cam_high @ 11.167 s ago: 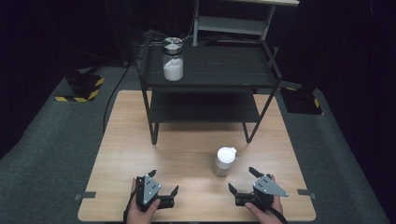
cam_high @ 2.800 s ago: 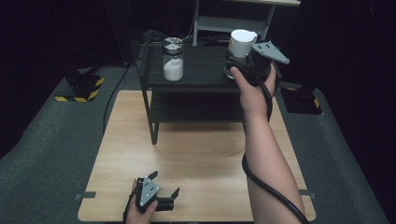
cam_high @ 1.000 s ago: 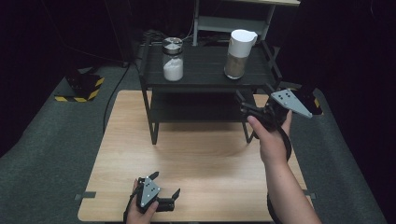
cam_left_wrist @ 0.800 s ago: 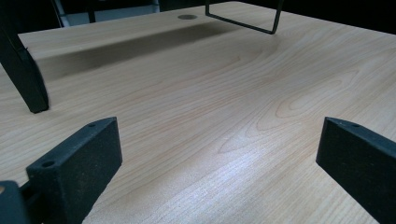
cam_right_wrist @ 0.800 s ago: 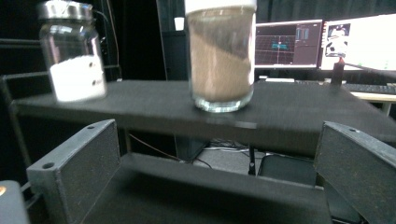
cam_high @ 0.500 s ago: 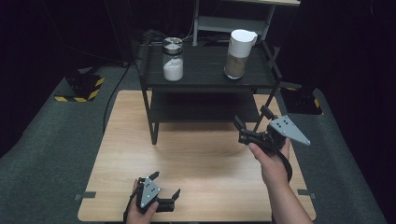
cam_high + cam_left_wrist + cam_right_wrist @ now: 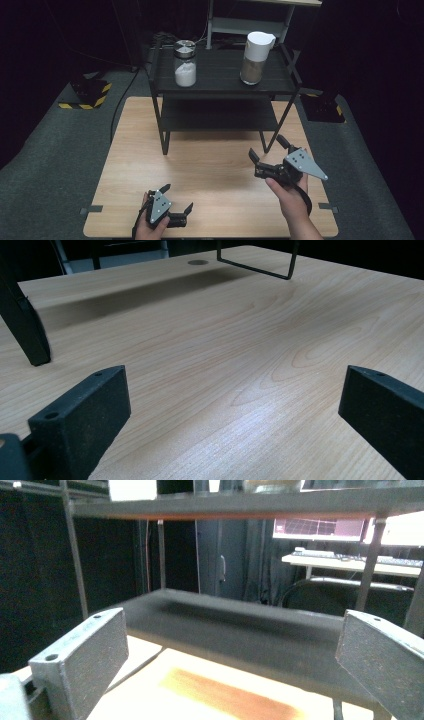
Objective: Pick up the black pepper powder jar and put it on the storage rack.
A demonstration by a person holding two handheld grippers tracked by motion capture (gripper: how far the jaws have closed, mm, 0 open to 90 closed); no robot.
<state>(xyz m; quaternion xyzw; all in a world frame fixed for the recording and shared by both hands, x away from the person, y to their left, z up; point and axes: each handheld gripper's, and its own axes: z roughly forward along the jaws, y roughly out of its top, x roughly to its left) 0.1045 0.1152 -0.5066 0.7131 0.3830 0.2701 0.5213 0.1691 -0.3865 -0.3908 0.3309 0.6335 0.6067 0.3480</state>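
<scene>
My right gripper point(image 7: 269, 156) hangs empty, jaws spread, since the white-lidded jar point(image 7: 255, 58) stands on the rack's top shelf point(image 7: 220, 80) (beside the salt jar point(image 7: 184, 63)); my left gripper point(image 7: 176, 205) rests spread on the counter point(image 7: 210, 165).

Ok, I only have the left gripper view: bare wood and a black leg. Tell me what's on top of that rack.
Observer: Two containers on the black rack's top shelf: a glass jar of white powder at left, a white-lidded jar at right.
Operator: Report the right gripper.
Observer: The right gripper is open, holding nothing, raised over the table's right side, facing the rack.
Operator: Check the lower shelf.
Observer: The lower shelf looks bare.
</scene>
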